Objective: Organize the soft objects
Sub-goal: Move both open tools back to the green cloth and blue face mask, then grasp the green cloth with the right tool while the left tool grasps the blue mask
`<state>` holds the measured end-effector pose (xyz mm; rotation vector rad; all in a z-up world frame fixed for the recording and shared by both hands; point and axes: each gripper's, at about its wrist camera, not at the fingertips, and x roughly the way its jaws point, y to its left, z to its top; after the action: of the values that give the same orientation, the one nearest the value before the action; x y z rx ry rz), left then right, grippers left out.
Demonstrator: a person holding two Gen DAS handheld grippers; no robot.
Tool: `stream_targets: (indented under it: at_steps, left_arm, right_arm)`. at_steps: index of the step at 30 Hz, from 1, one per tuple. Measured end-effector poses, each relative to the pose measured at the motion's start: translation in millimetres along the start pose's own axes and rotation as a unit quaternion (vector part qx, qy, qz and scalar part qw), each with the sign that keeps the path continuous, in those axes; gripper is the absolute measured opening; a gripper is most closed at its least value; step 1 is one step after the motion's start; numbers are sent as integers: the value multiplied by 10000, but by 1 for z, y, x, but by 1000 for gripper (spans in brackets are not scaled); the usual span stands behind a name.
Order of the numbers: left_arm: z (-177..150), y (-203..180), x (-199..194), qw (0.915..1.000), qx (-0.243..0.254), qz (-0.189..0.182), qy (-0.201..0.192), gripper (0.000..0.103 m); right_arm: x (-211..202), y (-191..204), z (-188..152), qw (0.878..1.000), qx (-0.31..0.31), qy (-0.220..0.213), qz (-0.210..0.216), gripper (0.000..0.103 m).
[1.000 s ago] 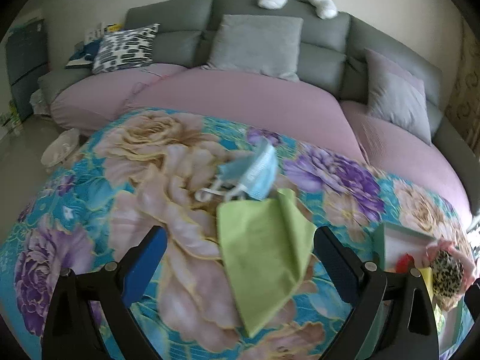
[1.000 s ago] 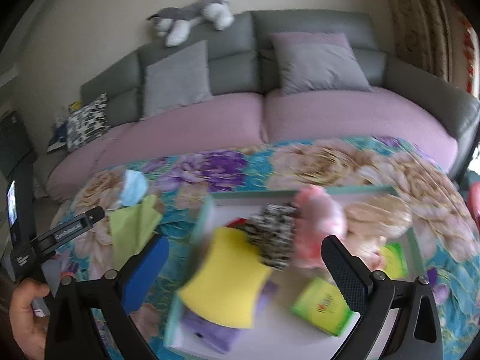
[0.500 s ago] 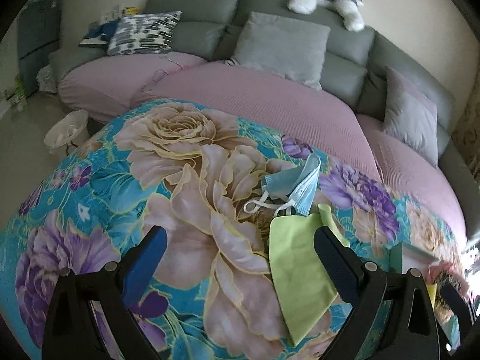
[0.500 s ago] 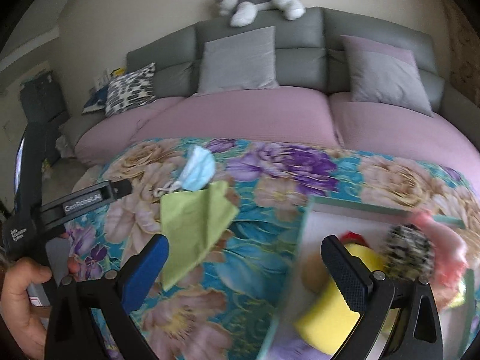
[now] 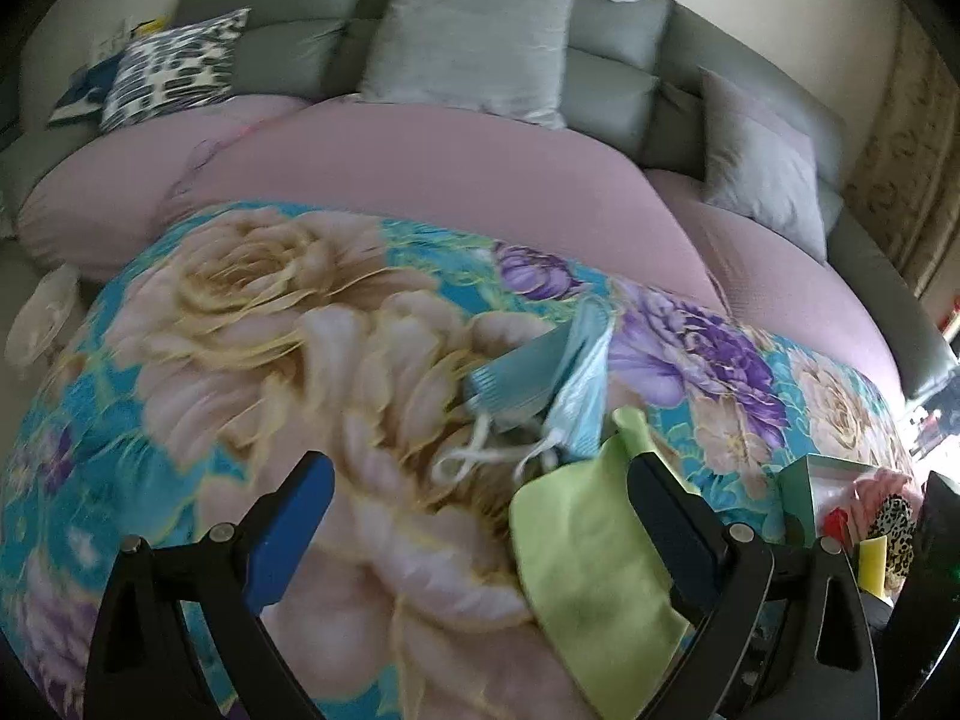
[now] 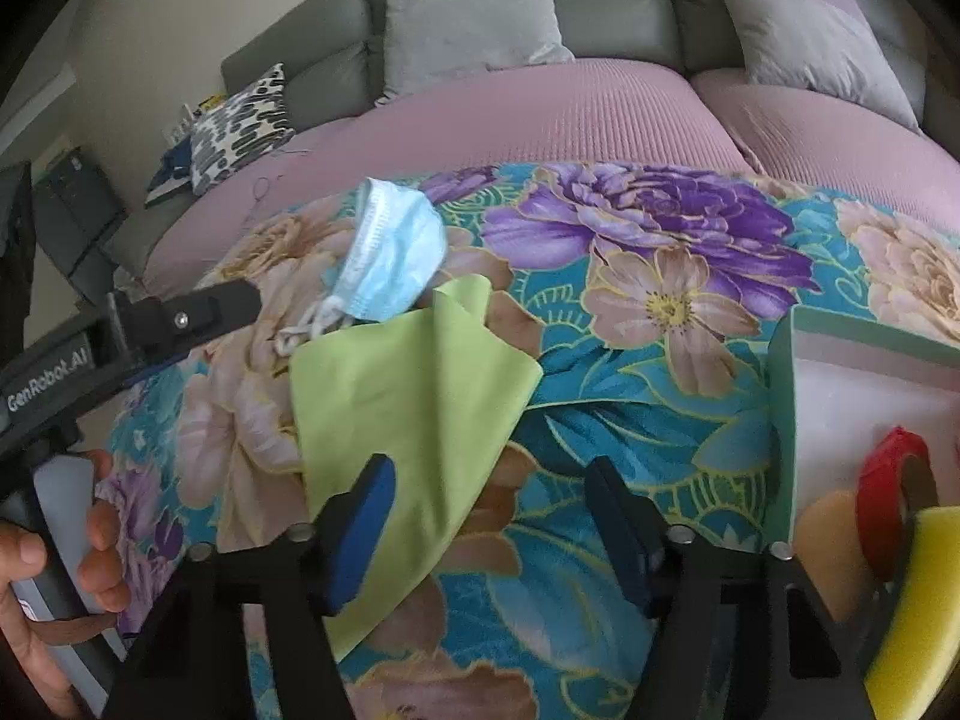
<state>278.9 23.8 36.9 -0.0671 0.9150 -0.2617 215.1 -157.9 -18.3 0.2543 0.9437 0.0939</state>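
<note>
A light green cloth lies on the floral blanket, with a blue face mask just beyond it. My left gripper is open and empty, low over the blanket, its right finger over the cloth's edge. In the right wrist view the green cloth and mask lie ahead and to the left. My right gripper is open and empty, its left finger over the cloth's lower corner. A green-rimmed tray at the right holds a yellow sponge and red tape roll.
A grey sofa with pink seat cover and several cushions stands behind the blanket. The tray with soft items shows at the right of the left wrist view. The left gripper's body and the holding hand fill the right view's left side.
My right gripper has swung left from over the tray to the green cloth. My left gripper has shifted left and closer, so cloth and mask sit to its right.
</note>
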Motion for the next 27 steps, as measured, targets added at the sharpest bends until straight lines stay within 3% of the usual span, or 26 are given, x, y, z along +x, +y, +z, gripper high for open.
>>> stream_targets:
  at_steps: [4,6,10,18,27]
  left_arm:
    - [8,-11,18,9997,196,-138,97,97]
    - [11,-17,27,9993,291,-174,145,88]
    - [14,-24,42,9986,413,-252,214,81]
    - [13,-35,59,9967,643,-405,292,37]
    - [10,-47,59,9945,938,-382,250,5]
  right_arm:
    - [7,0,5,10000,4,-28,17,49]
    - [11,3,9,10000,-61,-40,31,42]
    - [19,6,13,10000,-82,-27,10,36]
    - [19,2,13,9999,-26,-137,63,16]
    - [15,2,12,9997,15,-174,190,4]
